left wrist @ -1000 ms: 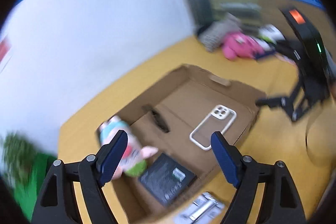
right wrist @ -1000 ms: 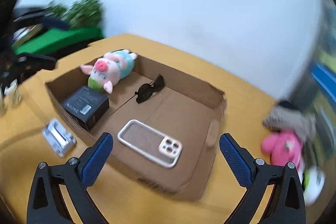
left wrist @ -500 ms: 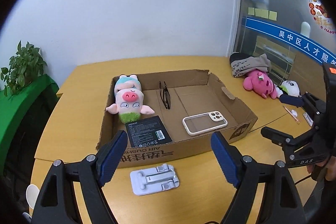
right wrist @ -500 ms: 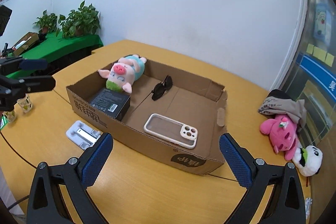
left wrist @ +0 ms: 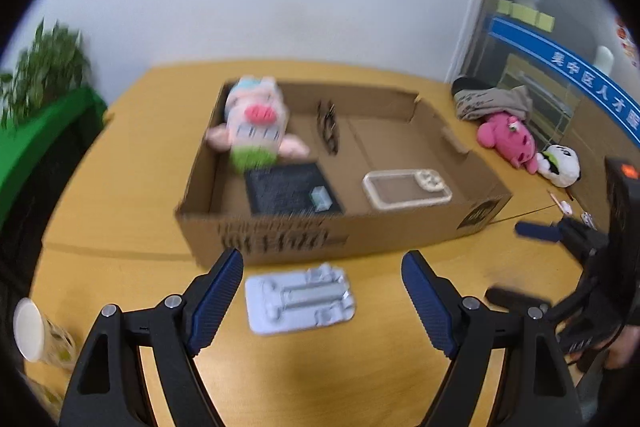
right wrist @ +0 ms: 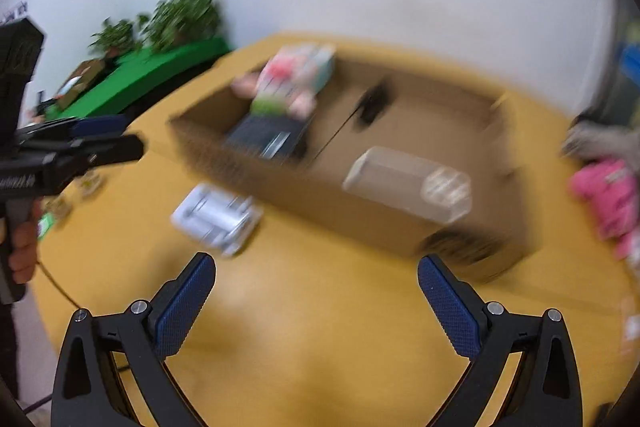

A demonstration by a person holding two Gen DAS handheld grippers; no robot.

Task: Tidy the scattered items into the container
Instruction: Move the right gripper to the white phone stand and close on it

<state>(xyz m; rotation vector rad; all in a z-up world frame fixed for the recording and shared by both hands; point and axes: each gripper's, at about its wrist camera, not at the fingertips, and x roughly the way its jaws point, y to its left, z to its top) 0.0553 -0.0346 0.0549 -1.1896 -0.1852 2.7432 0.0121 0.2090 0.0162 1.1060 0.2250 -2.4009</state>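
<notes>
A shallow cardboard box (left wrist: 280,239) sits on the yellow table and holds a pig plush (left wrist: 256,119), black sunglasses (left wrist: 328,127), a black packet (left wrist: 292,189) and a clear phone case (left wrist: 406,187). A white folding stand (left wrist: 300,297) lies on the table just in front of the box, between my left gripper's (left wrist: 322,301) open fingers and a little beyond them. My right gripper (right wrist: 316,307) is open and empty over bare table; the stand (right wrist: 218,217) and the box (right wrist: 360,211) lie ahead of it, blurred.
A pink plush (left wrist: 508,141), a panda plush (left wrist: 560,165) and a grey cloth bundle (left wrist: 492,101) lie at the table's right. A paper cup (left wrist: 36,337) lies at the left edge. Green plants (right wrist: 180,15) stand beyond the table.
Both views have swung and dropped closer to the table. The left gripper has closed in on the white stand. Both grippers stay open.
</notes>
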